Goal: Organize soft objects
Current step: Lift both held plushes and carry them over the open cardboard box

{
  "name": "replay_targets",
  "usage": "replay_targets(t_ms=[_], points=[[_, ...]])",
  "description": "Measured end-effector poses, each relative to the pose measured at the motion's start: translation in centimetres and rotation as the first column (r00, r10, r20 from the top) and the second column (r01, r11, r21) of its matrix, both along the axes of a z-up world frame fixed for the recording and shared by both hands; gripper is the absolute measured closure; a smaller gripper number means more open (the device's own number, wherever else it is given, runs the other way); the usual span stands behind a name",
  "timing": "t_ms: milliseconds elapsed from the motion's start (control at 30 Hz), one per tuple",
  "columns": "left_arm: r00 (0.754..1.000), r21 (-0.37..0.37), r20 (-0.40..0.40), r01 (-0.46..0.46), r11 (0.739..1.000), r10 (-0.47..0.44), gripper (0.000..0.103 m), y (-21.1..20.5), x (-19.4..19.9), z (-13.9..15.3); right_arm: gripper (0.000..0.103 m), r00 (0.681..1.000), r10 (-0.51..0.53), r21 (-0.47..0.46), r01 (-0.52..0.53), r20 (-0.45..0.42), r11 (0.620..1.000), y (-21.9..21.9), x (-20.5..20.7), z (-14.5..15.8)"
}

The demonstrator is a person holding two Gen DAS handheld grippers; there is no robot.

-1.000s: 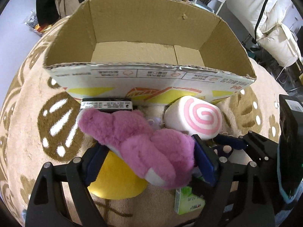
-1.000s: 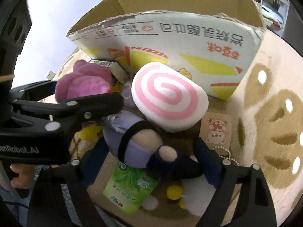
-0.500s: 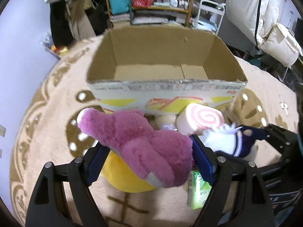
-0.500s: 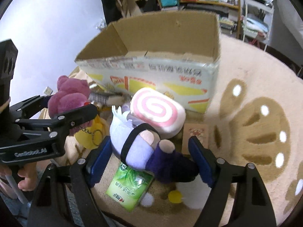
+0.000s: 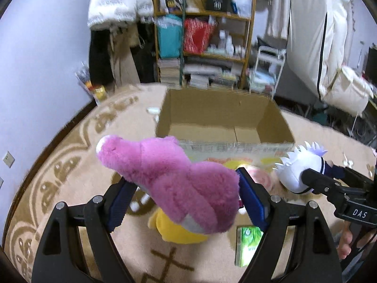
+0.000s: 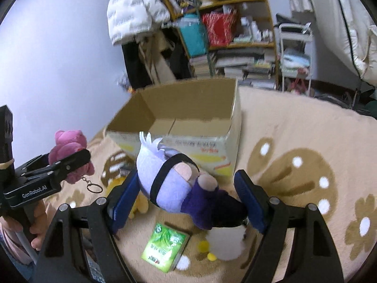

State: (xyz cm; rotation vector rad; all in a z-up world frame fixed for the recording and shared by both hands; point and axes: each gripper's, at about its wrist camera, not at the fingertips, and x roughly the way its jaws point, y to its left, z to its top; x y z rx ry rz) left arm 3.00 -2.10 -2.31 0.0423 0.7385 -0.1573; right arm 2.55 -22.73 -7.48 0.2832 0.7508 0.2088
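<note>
Two plush toys are up off the rug at once, one in each gripper, with the open cardboard box (image 5: 223, 127) ahead of both. At lower centre of the left wrist view, the left gripper (image 5: 186, 198) has its jaws closed on the pink plush (image 5: 174, 184), whose long axis runs from the upper left of the frame down to the lower right, its pale-tipped end pointing toward the box's near left corner. Below it on the rug (image 5: 70, 165) lie a yellow plush (image 5: 174, 228) and a green packet (image 5: 248, 245), and a pink-swirl cushion (image 5: 259, 176) sits against the box front. Toward the right, the right gripper (image 6: 188, 195) has its jaws pressed on the white-haired doll (image 6: 174, 184), which lies slanted with its spiky hair toward the box and its dark purple body back between the blue pads. Both grippers appear level and aimed forward, side by side. The box mouth lies ahead and somewhat lower; the near wall is the edge each toy probably has to pass over. Which hand is closer cannot be judged firmly, though the doll's hair overlaps the box's near rim in the right wrist view.
</note>
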Motion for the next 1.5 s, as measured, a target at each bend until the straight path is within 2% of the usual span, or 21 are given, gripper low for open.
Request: replay_targets(t_ms=[267, 500, 733, 967, 1500], points=[[0.983, -0.014, 0.175, -0.055, 0.998, 0.057, 0.020, 1.0, -0.8, 2.7, 0.018, 0.981, -0.041, -0.036, 0.049, 0.191, 0.998, 0.2, -1.8, 2.8], [0.969, -0.005, 0.242, -0.056, 0.998, 0.055, 0.020, 1.0, 0.4, 3.8, 0.018, 0.970, -0.046, -0.092, 0.070, 0.237, 0.993, 0.8, -1.1, 3.5], [0.963, 0.055, 0.271, -0.016, 0.998, 0.000, 0.020, -0.7, 1.8, 4.0, 0.018, 0.964, -0.055, -0.090, 0.081, 0.261, 0.993, 0.7, 0.3, 3.7], [0.958, 0.079, 0.285, 0.001, 0.997, -0.023, 0.020, -1.8, 2.9, 3.6, 0.018, 0.957, -0.057, -0.076, 0.082, 0.283, 0.994, 0.7, 2.0, 3.9], [0.971, 0.044, 0.236, 0.022, 0.999, -0.032, 0.020, -2.5, 6.9, 1.9, 0.018, 0.954, -0.043, -0.054, 0.061, 0.295, 0.997, 1.1, 6.7, 3.1]])
